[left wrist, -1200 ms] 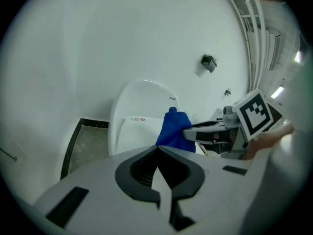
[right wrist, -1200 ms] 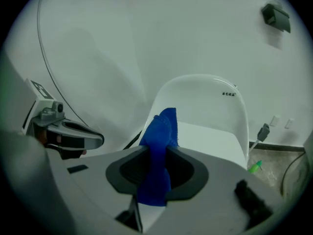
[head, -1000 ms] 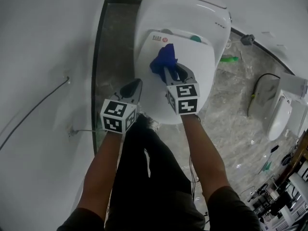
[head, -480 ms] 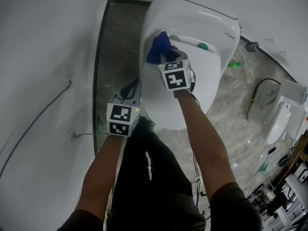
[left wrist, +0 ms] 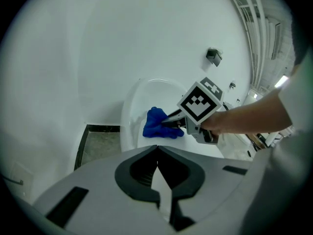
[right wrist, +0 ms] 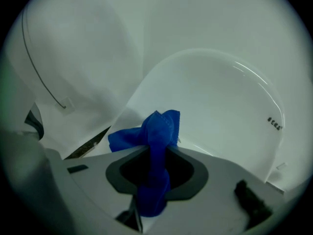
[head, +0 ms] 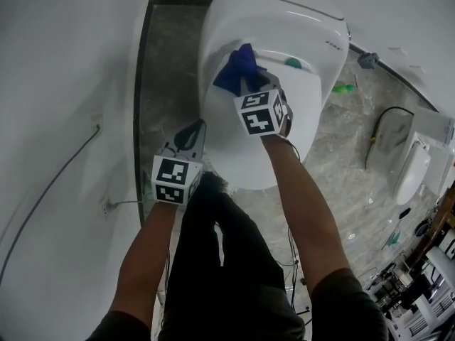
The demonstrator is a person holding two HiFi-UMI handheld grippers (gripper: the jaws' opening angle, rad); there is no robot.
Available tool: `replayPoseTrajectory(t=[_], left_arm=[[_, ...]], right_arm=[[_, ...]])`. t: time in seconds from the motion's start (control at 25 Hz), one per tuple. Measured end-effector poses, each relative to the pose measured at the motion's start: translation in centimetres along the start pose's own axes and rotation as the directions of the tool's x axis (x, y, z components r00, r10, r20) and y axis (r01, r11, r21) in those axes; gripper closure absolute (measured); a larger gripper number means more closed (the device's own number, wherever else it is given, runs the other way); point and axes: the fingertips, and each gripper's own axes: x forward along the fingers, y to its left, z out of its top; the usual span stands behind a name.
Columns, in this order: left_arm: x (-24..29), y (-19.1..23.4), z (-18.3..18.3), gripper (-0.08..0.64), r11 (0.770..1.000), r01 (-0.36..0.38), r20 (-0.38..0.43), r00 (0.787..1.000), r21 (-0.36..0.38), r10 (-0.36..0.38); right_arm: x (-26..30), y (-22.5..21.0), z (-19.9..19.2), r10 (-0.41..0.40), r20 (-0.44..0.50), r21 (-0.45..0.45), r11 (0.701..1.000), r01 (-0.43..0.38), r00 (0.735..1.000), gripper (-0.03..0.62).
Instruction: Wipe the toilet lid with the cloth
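Since a second ago the right gripper [head: 250,89] has carried the cloth [head: 238,68] from the middle of the toilet lid [head: 231,146] up toward its rear left corner, while the left gripper [head: 192,132] has barely shifted.

Farthest left, a strip of marbled floor [head: 160,69] runs beside the toilet. The left gripper hangs just off the lid's left edge, near the front, pointing down at an angle. Its jaws are clenched together with nothing between them, as the left gripper view shows, and it takes no part in the wiping.

On the lid, the blue cloth lies bunched at the rear left corner, close to the hinge line, and appears to rest on the white surface. The right gripper's jaws are grasping it: in the right gripper view a twisted band of cloth runs down through the jaws and its loose end fans out ahead of them.

My reading is that the wipe is under way, not finished. The cloth is now at the rear left. The lid's right side and front edge look bare and dry, and whether they have been covered cannot be told.
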Motion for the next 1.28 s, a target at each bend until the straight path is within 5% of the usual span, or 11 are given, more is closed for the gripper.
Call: replayPoseTrajectory(t=[0.28, 0.76, 1.12, 1.28], left_arm=[[0.6, -1.2, 0.1, 0.549, 1.0, -0.001, -0.001, 1.0, 0.025, 0.001], [1.5, -3.9, -0.3, 0.549, 0.996, 0.058, -0.031, 0.998, 0.066, -0.056], [0.0, -1.5, -1.2, 0.549, 1.0, 0.005, -0.013, 1.0, 0.008, -0.005], [-0.7, -0.7, -1.9, 0.549, 1.0, -0.01, -0.013, 1.0, 0.003, 0.01]], right_arm=[[-1.4, -5.3, -2.8, -0.099, 0.002, 0.008, 0.995, 0.099, 0.995, 0.503], [-4.3, -13.9, -9.8, -0.256, -0.047, 0.182, 0.948, 0.26, 0.966, 0.504], [-6.6, -18.5, -16.5, -0.366, -0.122, 0.377, 0.843, 0.384, 0.923, 0.505], [-8.5, -16.4, -13.2, -0.405, 0.036, 0.369, 0.855, 0.364, 0.914, 0.503]])
